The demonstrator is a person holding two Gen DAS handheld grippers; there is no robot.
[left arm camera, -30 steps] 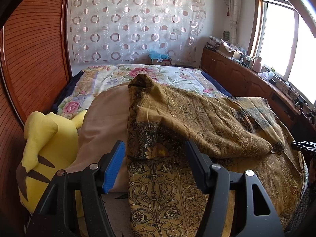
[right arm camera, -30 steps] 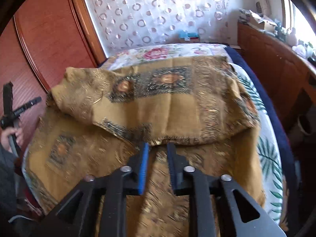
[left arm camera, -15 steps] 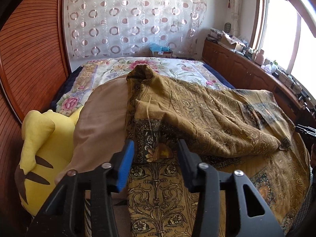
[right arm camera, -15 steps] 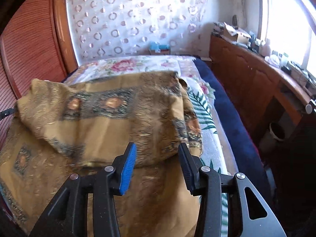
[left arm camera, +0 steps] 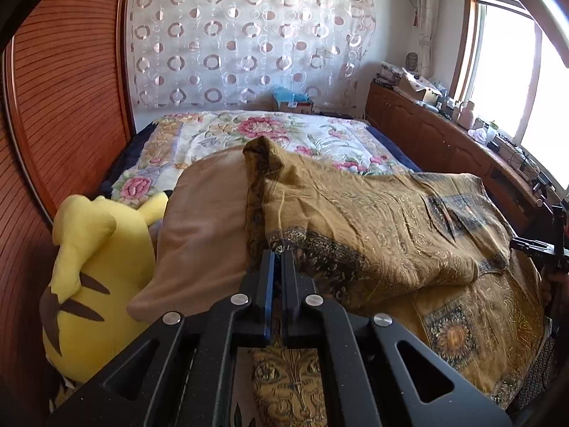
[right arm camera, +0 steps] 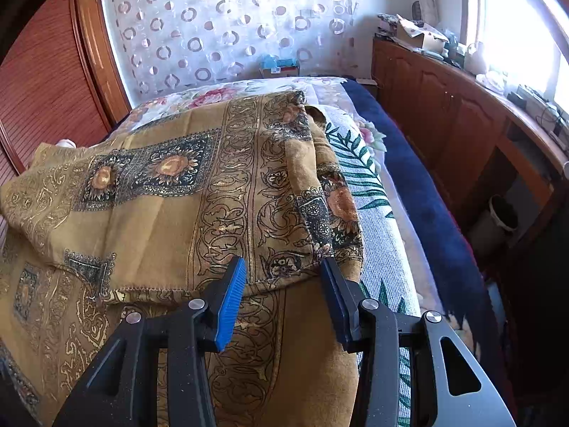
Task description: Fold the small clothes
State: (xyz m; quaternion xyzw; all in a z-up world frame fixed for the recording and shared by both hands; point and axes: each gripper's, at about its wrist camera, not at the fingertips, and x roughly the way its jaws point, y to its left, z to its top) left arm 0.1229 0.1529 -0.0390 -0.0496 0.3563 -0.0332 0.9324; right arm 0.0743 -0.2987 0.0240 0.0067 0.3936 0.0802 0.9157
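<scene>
The near end of the mustard-gold patterned cloth (left arm camera: 373,227) runs out of sight under the left claw's black frame, and its right edge is cut off by the lens rim. It lies folded over itself across the flowered bed cover (left arm camera: 249,135), its far corner humped up over a plain tan pillow (left arm camera: 202,227). A yellow plush toy with brown stripes (left arm camera: 92,267) sits to the near left, its lower part out of view. At the far right a sliver of the other claw shows, too small to read.

Left claw (left arm camera: 278,254): fingers drawn together with only a slit between them, the tips at the dark-bordered hem of the cloth's upper layer; whether fabric is actually pinched in there is hard to make out.

Right claw (right arm camera: 284,277): blue-padded fingers (right arm camera: 233,299) spread wide apart, straddling the stitched edge of the folded layer (right arm camera: 177,195), nothing gripped, with the lower layer running beneath. A dark blue blanket (right arm camera: 419,192) runs along the bed's right side.
</scene>
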